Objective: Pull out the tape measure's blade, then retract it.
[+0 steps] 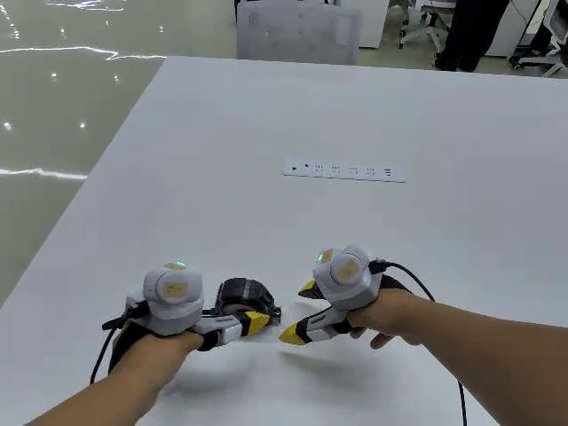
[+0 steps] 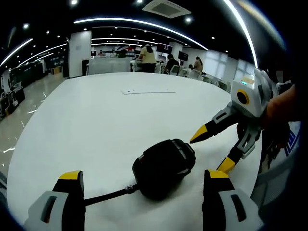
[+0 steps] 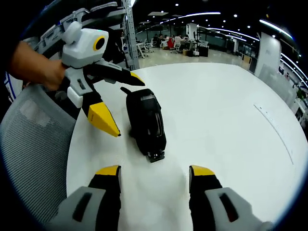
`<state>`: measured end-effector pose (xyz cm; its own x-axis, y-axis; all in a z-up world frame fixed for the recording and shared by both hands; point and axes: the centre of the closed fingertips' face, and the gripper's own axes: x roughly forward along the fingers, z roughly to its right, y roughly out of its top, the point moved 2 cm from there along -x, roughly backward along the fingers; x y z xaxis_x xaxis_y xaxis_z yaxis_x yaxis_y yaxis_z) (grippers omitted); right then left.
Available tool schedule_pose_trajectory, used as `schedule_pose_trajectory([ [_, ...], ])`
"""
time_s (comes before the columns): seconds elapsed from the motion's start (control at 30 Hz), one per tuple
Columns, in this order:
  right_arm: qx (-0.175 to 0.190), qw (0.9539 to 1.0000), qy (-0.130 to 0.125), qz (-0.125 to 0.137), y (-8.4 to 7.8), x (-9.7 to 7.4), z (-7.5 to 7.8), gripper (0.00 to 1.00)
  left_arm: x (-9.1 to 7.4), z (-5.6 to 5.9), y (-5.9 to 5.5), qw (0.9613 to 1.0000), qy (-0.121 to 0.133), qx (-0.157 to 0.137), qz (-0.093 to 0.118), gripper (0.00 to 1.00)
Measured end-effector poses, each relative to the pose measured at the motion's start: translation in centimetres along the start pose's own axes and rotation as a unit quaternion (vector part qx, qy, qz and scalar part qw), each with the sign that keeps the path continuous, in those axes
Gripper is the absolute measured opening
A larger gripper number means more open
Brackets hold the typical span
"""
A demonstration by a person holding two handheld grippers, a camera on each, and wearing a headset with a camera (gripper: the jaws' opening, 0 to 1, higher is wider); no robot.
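A black tape measure [image 1: 241,295] lies on the white table [image 1: 355,115], its blade fully inside. My left gripper [image 1: 255,309] stands open with its yellow-tipped jaws on either side of the case. In the left gripper view the tape measure [image 2: 164,165] sits between and just ahead of the jaws of my left gripper [image 2: 144,175], and its black strap [image 2: 106,196] trails back. My right gripper [image 1: 300,312] is open, a little to the right of the case and pointing at it. In the right gripper view the tape measure [image 3: 147,121] lies ahead of my right gripper [image 3: 155,171].
A white power strip [image 1: 344,169] lies mid-table. A grey chair back [image 1: 297,31] stands at the table's far edge, and a mesh chair [image 3: 33,130] is beside the near edge. People sit and stand in the background. A cable [image 1: 426,293] runs from the right gripper.
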<state>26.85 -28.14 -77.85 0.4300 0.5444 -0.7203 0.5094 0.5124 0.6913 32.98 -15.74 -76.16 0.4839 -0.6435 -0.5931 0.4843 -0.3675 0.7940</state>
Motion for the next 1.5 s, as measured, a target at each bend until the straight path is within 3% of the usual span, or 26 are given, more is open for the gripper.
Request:
schedule_pose_trajectory([
  [0.07, 0.001, 0.9999, -0.009, 0.004, -0.3, -0.7, 0.2, 0.6, -0.5, 0.0, 0.2, 0.9998, -0.017, -0.011, 0.006, 1.0],
  [0.13, 0.014, 0.9997, -0.015, 0.011, -0.3, -1.7, 0.1, 0.61, -1.1, 0.4, 1.0, 0.9983, -0.045, -0.021, 0.032, 1.0],
  [0.2, 0.021, 0.9988, -0.025, 0.037, 0.0, -2.7, 0.2, 0.63, -1.5, 0.3, 1.4, 0.9977, -0.054, -0.007, 0.039, 1.0],
  [0.23, 0.02, 0.9987, -0.03, 0.036, -0.2, -3.1, 0.2, 0.64, -1.7, 0.5, 1.5, 0.9969, -0.065, -0.005, 0.044, 1.0],
  [0.33, 0.027, 0.9974, -0.045, 0.05, -0.5, -4.6, 0.2, 0.65, -2.3, 0.3, 1.6, 0.9961, -0.074, 0.013, 0.046, 1.0],
  [0.47, 0.032, 0.9957, -0.063, 0.06, -1.3, -6.5, 0.2, 0.69, -3.3, -0.3, 1.6, 0.9956, -0.081, 0.011, 0.045, 1.0],
  [0.5, 0.035, 0.9954, -0.067, 0.059, -1.5, -6.9, 0.2, 0.72, -3.4, -0.5, 1.3, 0.9961, -0.079, 0.009, 0.038, 1.0],
  [0.57, 0.044, 0.9944, -0.078, 0.058, -2.2, -7.8, 0.3, 0.76, -4.0, -0.8, 1.4, 0.996, -0.076, 0.01, 0.046, 1.0],
  [0.63, 0.054, 0.9918, -0.09, 0.073, -2.4, -8.9, 0.4, 0.77, -4.6, -1.0, 1.2, 0.9962, -0.073, 0.008, 0.047, 1.0],
  [0.73, 0.06, 0.9897, -0.101, 0.081, -3.1, -10.1, 0.2, 0.79, -5.5, -1.1, 1.0, 0.9956, -0.073, 0.02, 0.056, 1.0],
  [0.87, 0.067, 0.9876, -0.116, 0.082, -4.4, -11.5, 0.0, 0.82, -6.6, -1.2, 0.4, 0.995, -0.071, 0.049, 0.05, 1.0],
  [0.97, 0.078, 0.9853, -0.129, 0.081, -5.5, -12.5, 0.0, 0.86, -7.5, -1.5, 0.4, 0.9946, -0.075, 0.046, 0.056, 1.0],
  [1.13, 0.097, 0.9793, -0.144, 0.103, -6.9, -14.3, -0.3, 0.94, -8.7, -2.0, -0.3, 0.9944, -0.075, 0.05, 0.055, 1.0],
  [1.33, 0.114, 0.9773, -0.152, 0.095, -9.7, -16.5, -0.8, 0.96, -9.9, -1.8, -0.8, 0.9944, -0.072, 0.063, 0.045, 1.0],
  [1.5, 0.123, 0.9752, -0.163, 0.085, -12.0, -18.0, -1.1, 0.98, -10.5, -1.8, -1.1, 0.995, -0.072, 0.051, 0.047, 1.0],
])
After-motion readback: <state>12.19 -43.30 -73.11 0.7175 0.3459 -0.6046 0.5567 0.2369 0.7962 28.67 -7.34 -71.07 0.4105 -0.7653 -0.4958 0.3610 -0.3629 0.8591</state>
